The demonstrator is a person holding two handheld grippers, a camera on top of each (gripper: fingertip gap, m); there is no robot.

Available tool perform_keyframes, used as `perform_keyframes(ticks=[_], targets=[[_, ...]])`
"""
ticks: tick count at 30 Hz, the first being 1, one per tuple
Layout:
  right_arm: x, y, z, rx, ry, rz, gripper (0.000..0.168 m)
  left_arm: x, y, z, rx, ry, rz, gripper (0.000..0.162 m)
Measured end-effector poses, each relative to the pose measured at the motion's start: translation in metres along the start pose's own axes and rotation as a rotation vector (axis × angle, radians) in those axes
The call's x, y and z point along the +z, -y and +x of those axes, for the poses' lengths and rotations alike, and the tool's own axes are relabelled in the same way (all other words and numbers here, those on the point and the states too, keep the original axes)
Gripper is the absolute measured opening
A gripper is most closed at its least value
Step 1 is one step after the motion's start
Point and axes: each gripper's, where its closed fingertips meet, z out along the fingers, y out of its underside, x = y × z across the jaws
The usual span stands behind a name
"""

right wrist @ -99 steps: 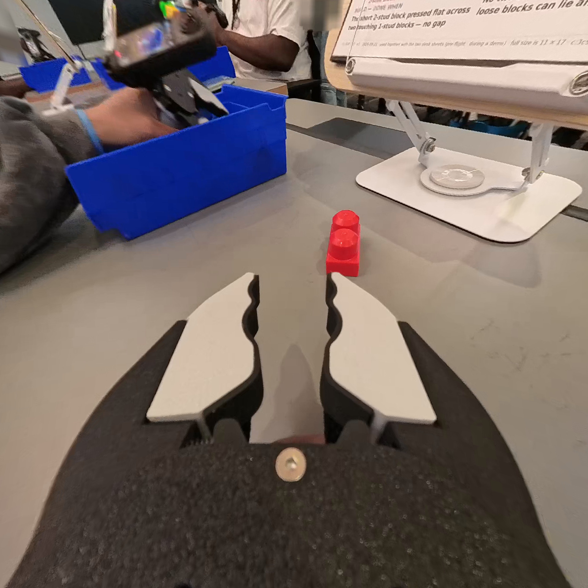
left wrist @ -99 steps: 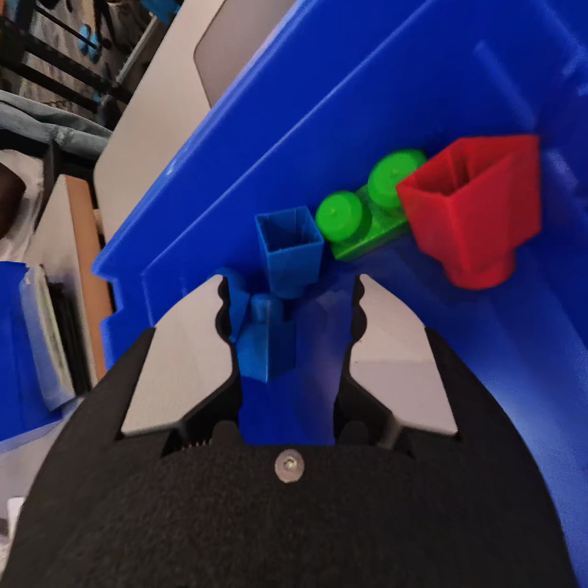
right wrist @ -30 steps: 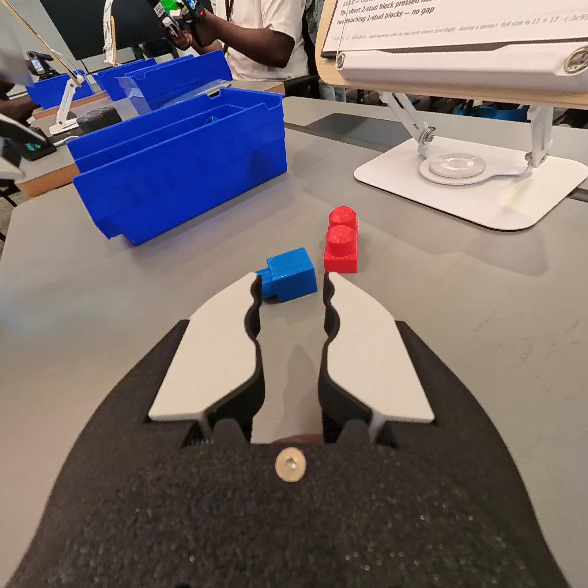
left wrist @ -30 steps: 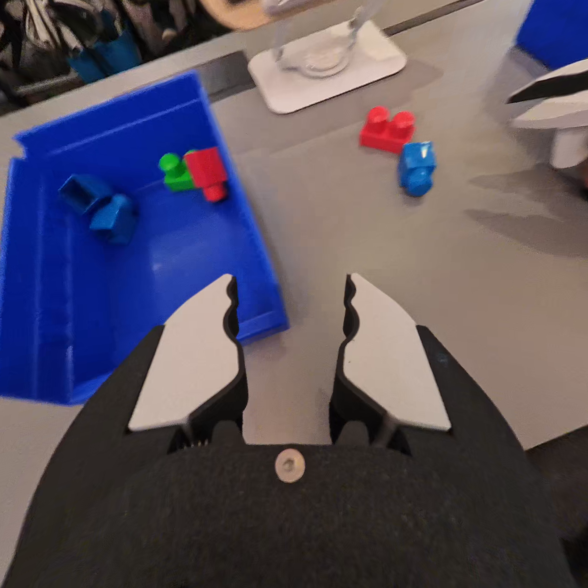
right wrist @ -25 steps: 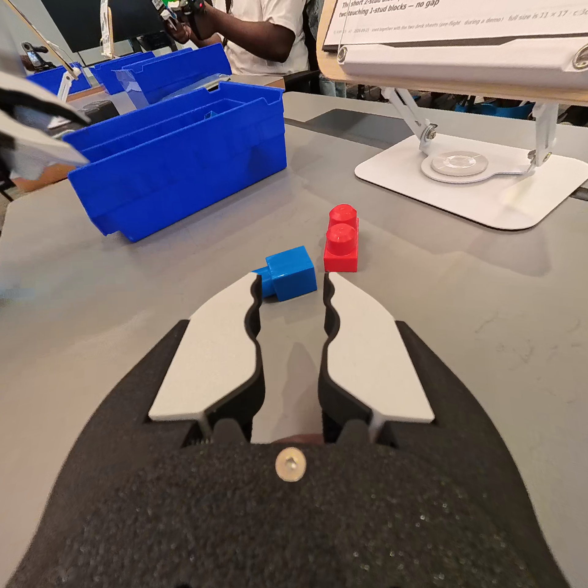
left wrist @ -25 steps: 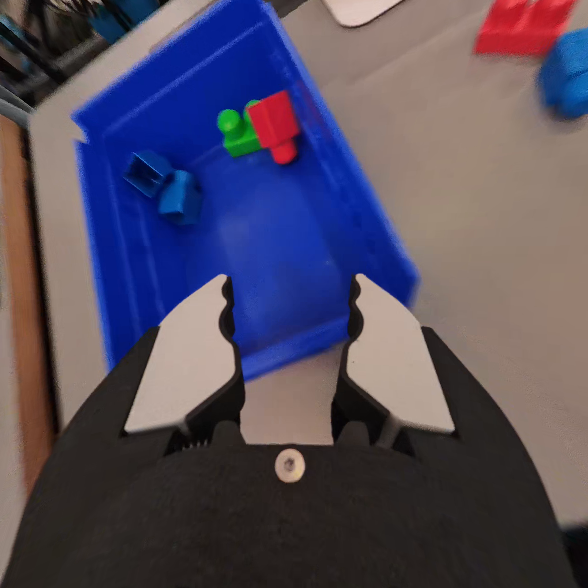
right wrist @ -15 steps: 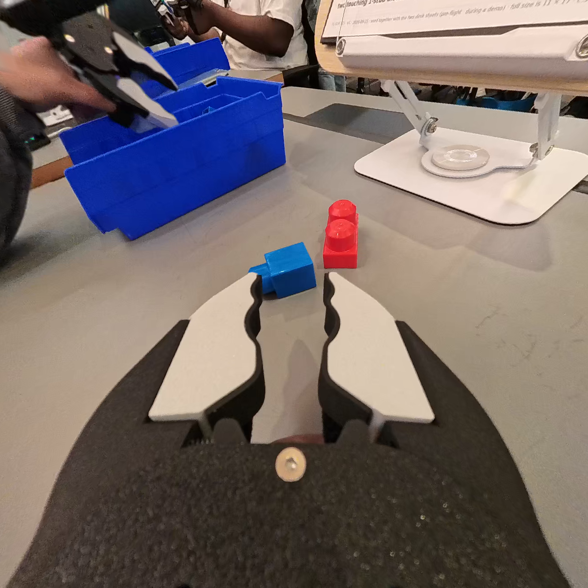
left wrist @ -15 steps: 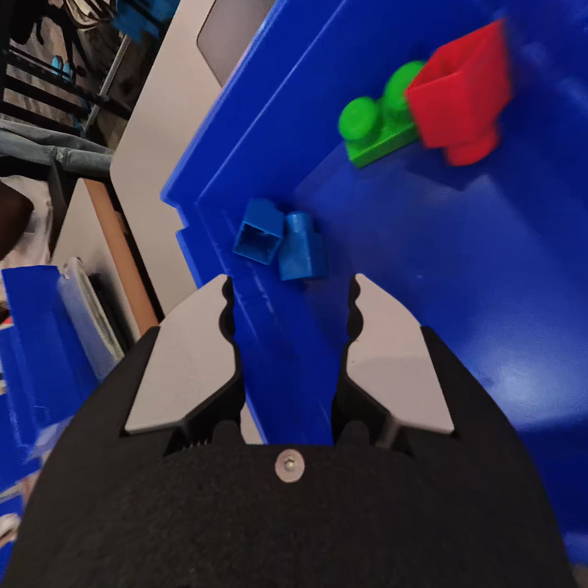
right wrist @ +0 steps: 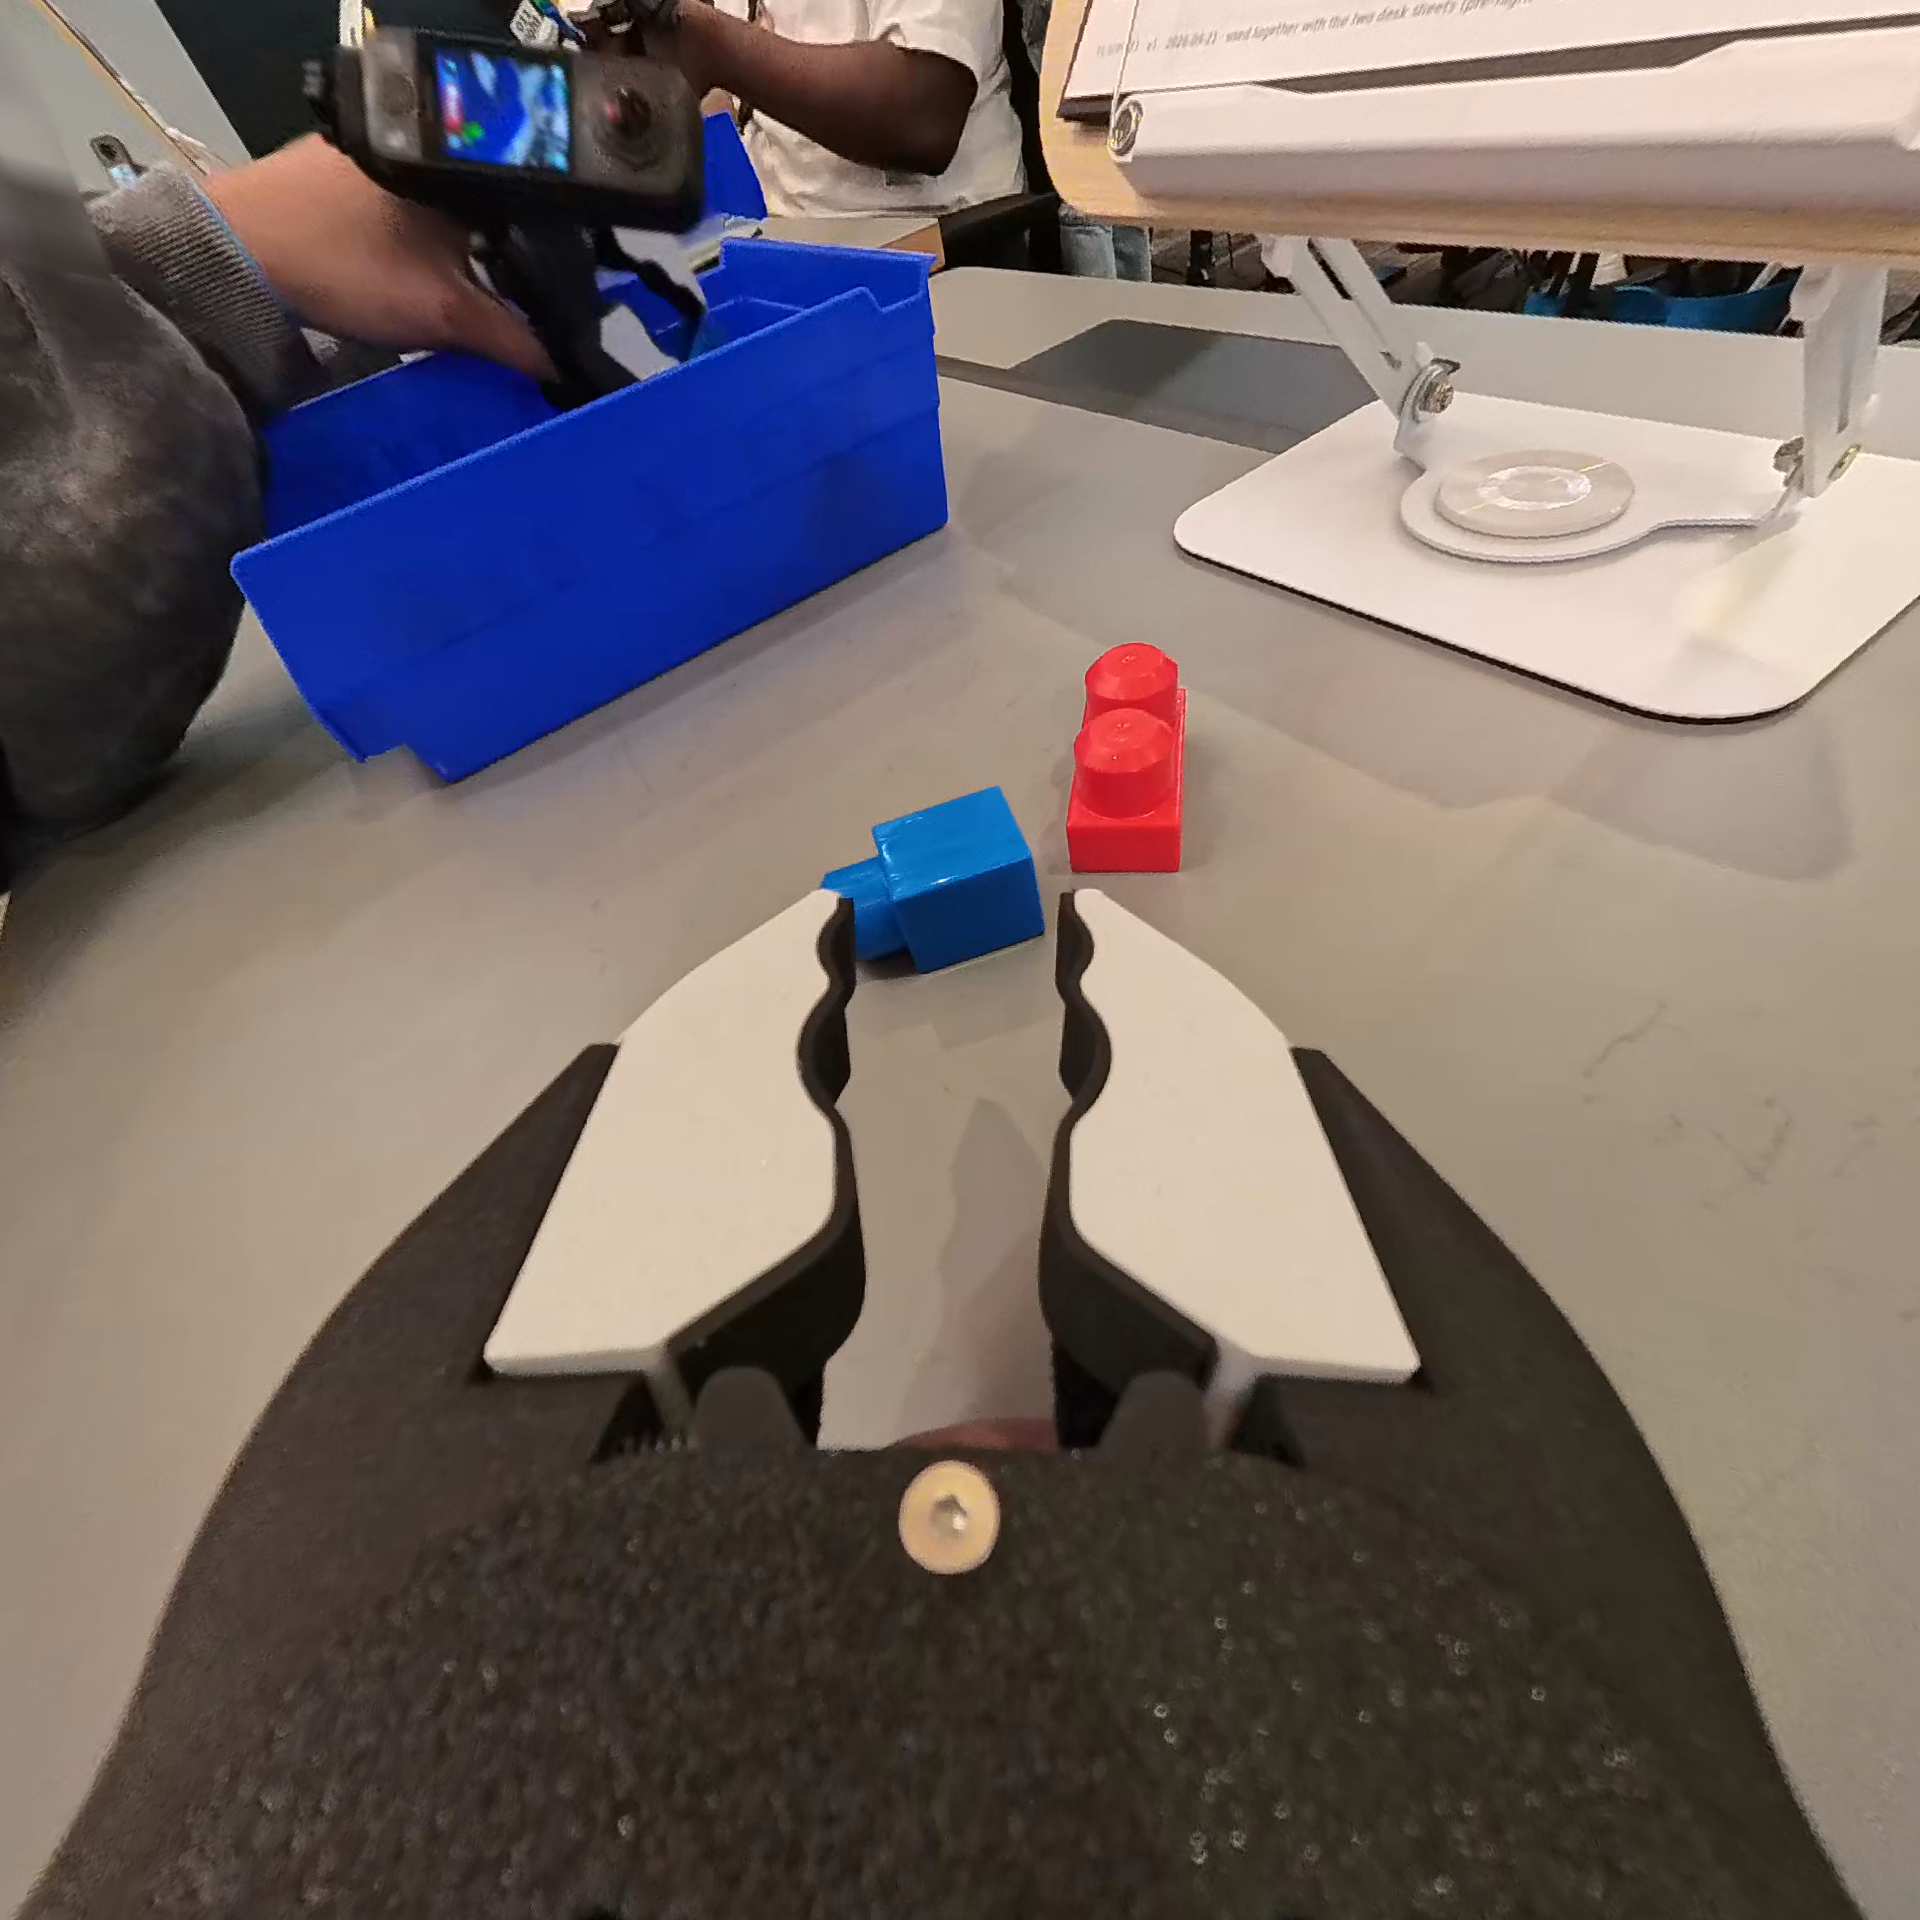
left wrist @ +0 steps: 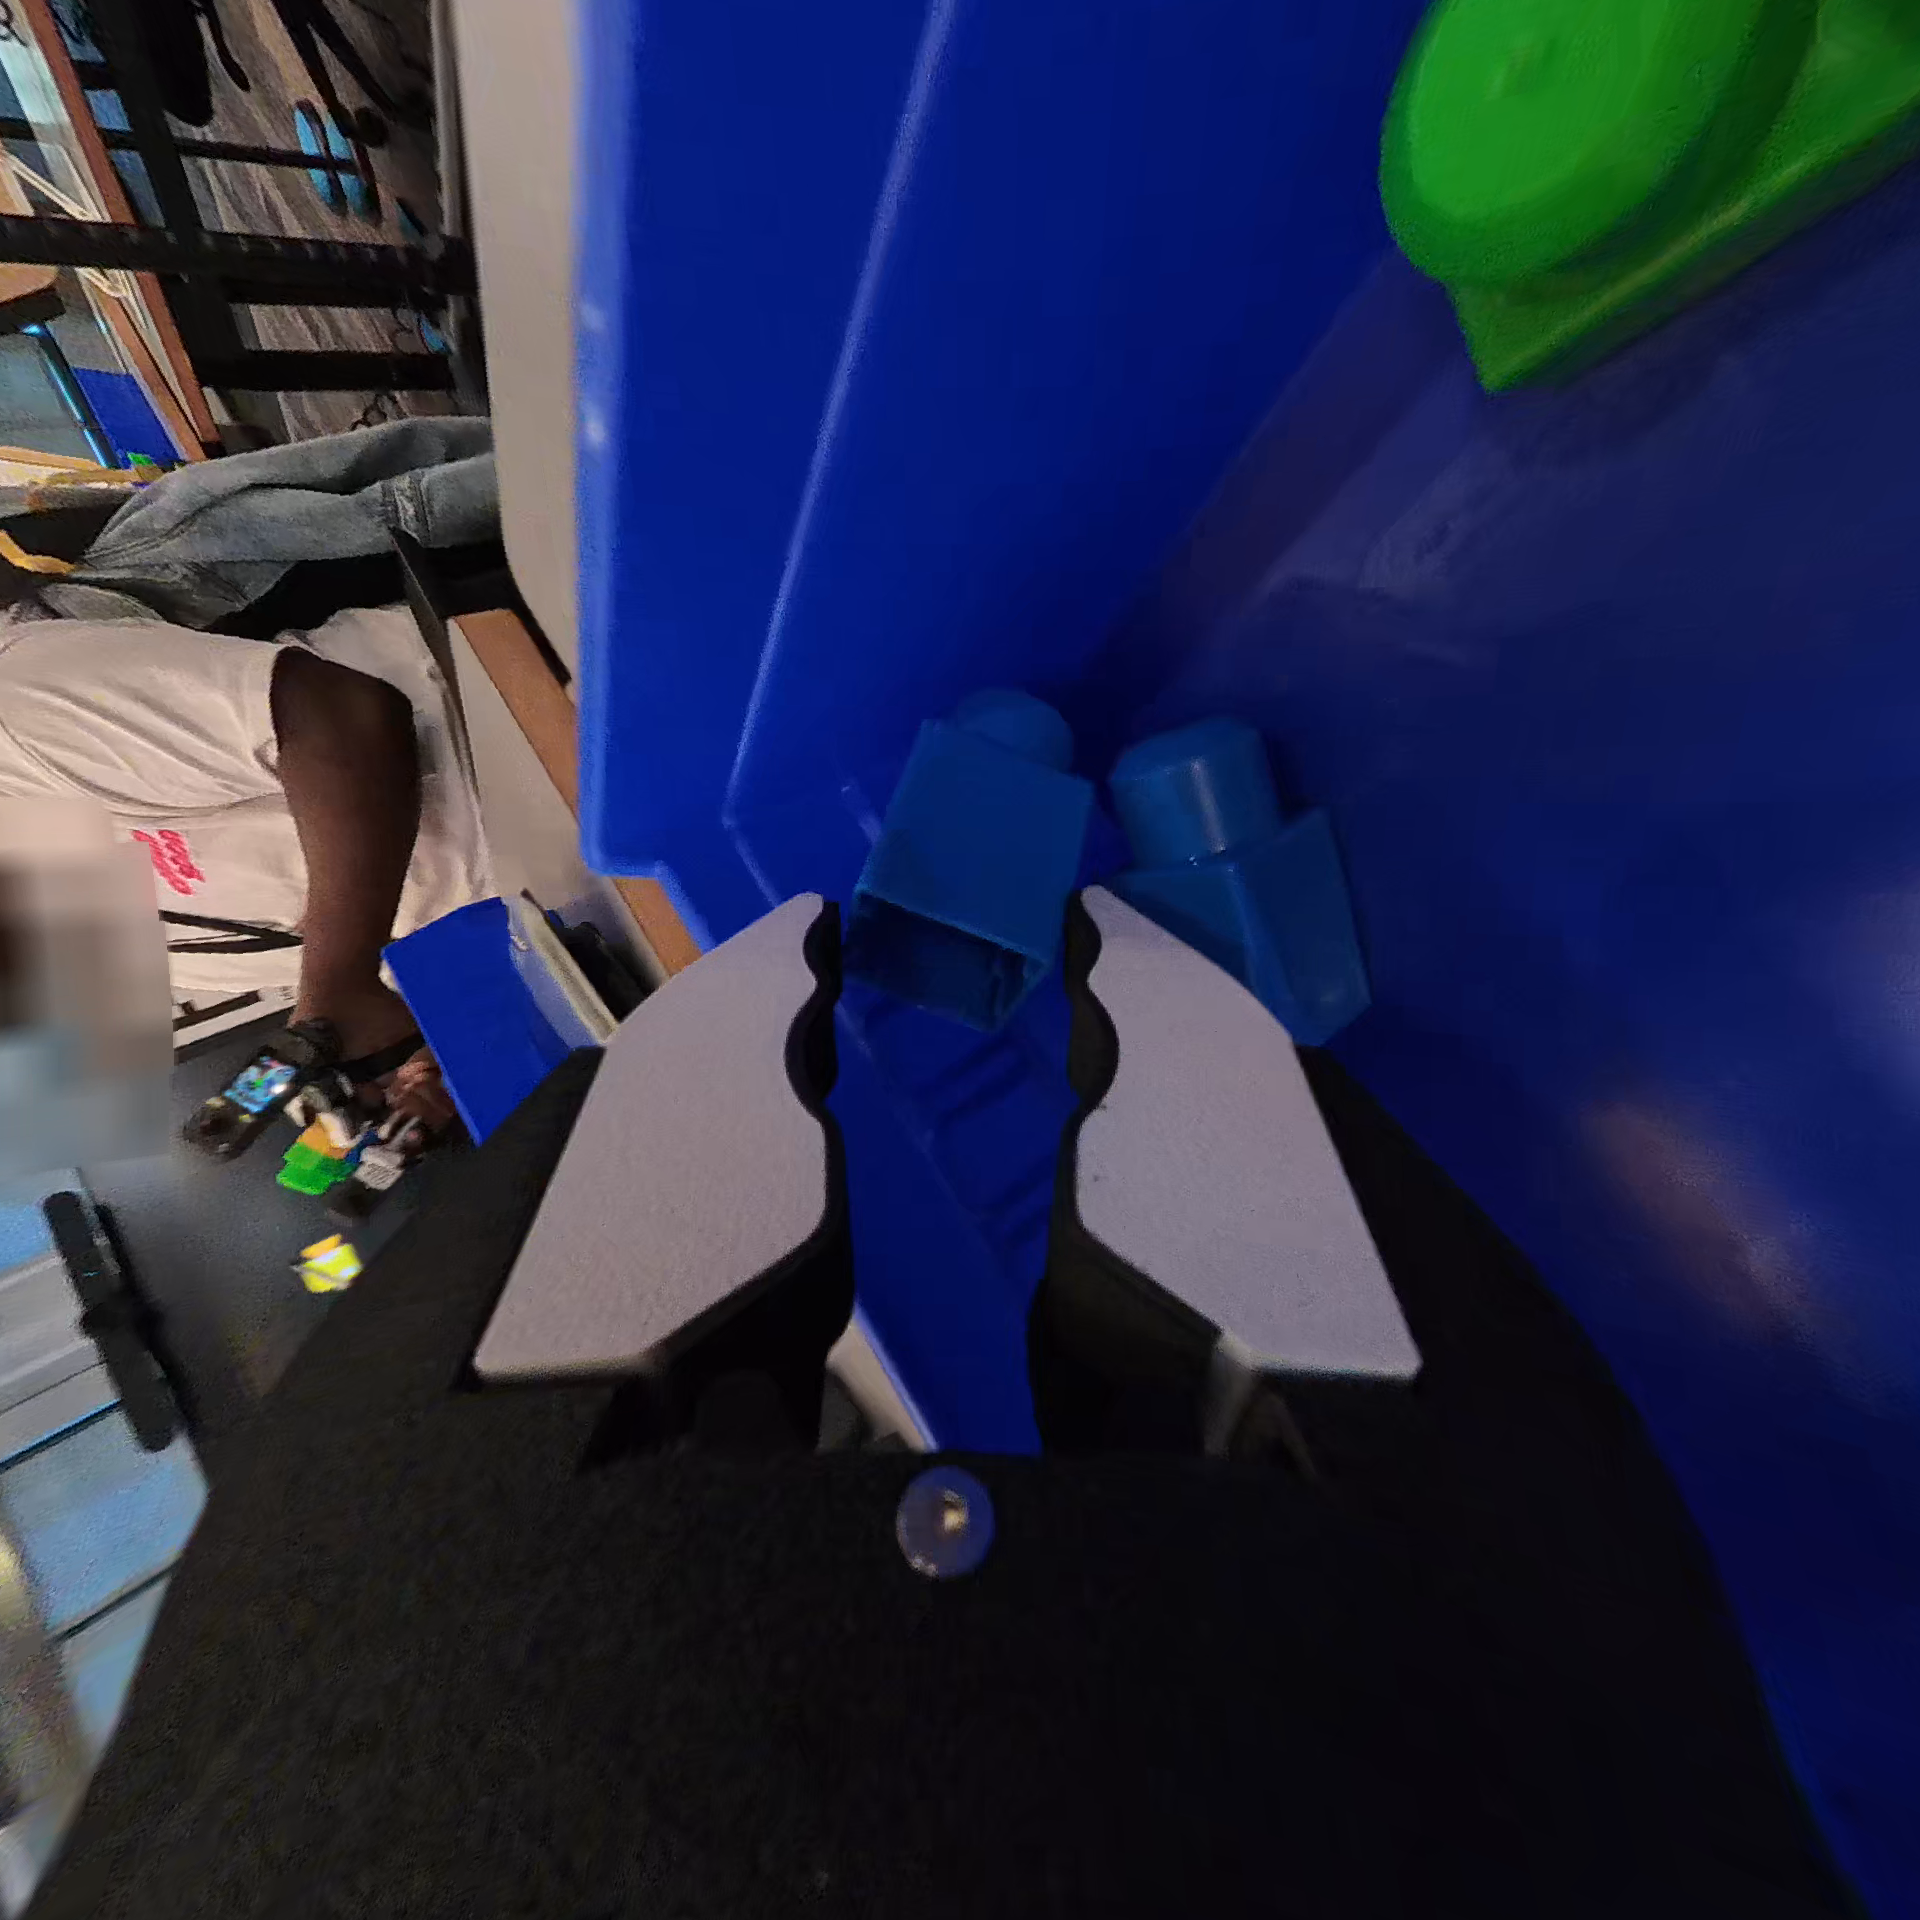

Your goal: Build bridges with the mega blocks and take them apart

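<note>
The left gripper (left wrist: pixel 945 935) reaches into the blue bin (left wrist: pixel 1558 935), jaws open around a one-stud blue block (left wrist: pixel 966 883) lying by the bin wall. A second blue block (left wrist: pixel 1236 873) lies just right of it; a green block (left wrist: pixel 1621 177) lies farther in. The right gripper (right wrist: pixel 951 914) hovers over the bench (right wrist: pixel 1558 1039), jaws open and empty, near a blue block on its side (right wrist: pixel 956 878) and a red two-stud block (right wrist: pixel 1127 774).

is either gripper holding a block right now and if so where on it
The left gripper brackets a small blue block in the bin by its side walls near the hollow end; whether it's clamped can't be told. The right gripper holds nothing.
</note>
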Motion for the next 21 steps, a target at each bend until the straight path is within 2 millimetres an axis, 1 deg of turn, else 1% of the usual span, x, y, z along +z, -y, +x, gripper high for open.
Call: perform_keyframes(ticks=[2, 4, 5, 7, 8, 9, 11, 12, 13, 14, 15, 16, 18, 19, 20, 21], targets=[[0.0, 0.0, -0.001, 0.001, 0.003, 0.001, 0.037, -0.015, -0.002, -0.008, -0.072, 0.022, 0.047, 0.041], [-0.001, 0.001, -0.001, 0.0, 0.001, 0.005, 0.037, -0.045, -0.004, -0.014, -0.162, 0.046, 0.125, 0.04], [-0.001, 0.001, 0.0, 0.001, 0.001, 0.006, 0.037, -0.066, -0.003, -0.015, -0.218, 0.049, 0.181, 0.04], [-0.001, 0.002, 0.0, 0.008, 0.002, 0.014, 0.037, -0.118, 0.004, -0.012, -0.345, 0.049, 0.333, 0.04], [-0.001, 0.003, 0.0, 0.013, 0.004, 0.019, 0.037, -0.149, 0.013, -0.003, -0.412, 0.02, 0.435, 0.04], [-0.001, 0.004, 0.0, 0.019, 0.006, 0.024, 0.037, -0.182, 0.026, 0.011, -0.477, -0.043, 0.557, 0.039], [-0.002, 0.006, 0.0, 0.026, 0.008, 0.032, 0.037, -0.247, 0.054, 0.054, -0.563, -0.215, 0.771, 0.039], [-0.003, 0.007, 0.0, 0.027, 0.007, 0.036, 0.037, -0.27, 0.066, 0.08, -0.586, -0.294, 0.826, 0.039], [-0.004, 0.008, 0.001, 0.025, 0.003, 0.042, 0.037, -0.287, 0.077, 0.106, -0.603, -0.356, 0.851, 0.039], [-0.005, 0.008, 0.001, 0.022, -0.001, 0.048, 0.037, -0.296, 0.087, 0.13, -0.611, -0.395, 0.847, 0.039], [-0.005, 0.009, 0.002, 0.021, -0.003, 0.049, 0.037, -0.298, 0.096, 0.153, -0.612, -0.409, 0.824, 0.039], [-0.005, 0.009, 0.001, 0.022, -0.002, 0.049, 0.037, -0.295, 0.104, 0.171, -0.601, -0.401, 0.795, 0.039], [-0.005, 0.009, 0.0, 0.022, 0.002, 0.05, 0.037, -0.279, 0.119, 0.196, -0.593, -0.391, 0.736, 0.039], [-0.005, 0.009, 0.0, 0.017, 0.0, 0.047, 0.036, -0.27, 0.127, 0.208, -0.591, -0.43, 0.709, 0.039], [-0.005, 0.008, 0.001, 0.012, -0.004, 0.044, 0.036, -0.262, 0.133, 0.217, -0.598, -0.467, 0.692, 0.039], [-0.005, 0.008, 0.001, 0.007, -0.007, 0.044, 0.036, -0.252, 0.138, 0.222, -0.606, -0.48, 0.674, 0.039]])
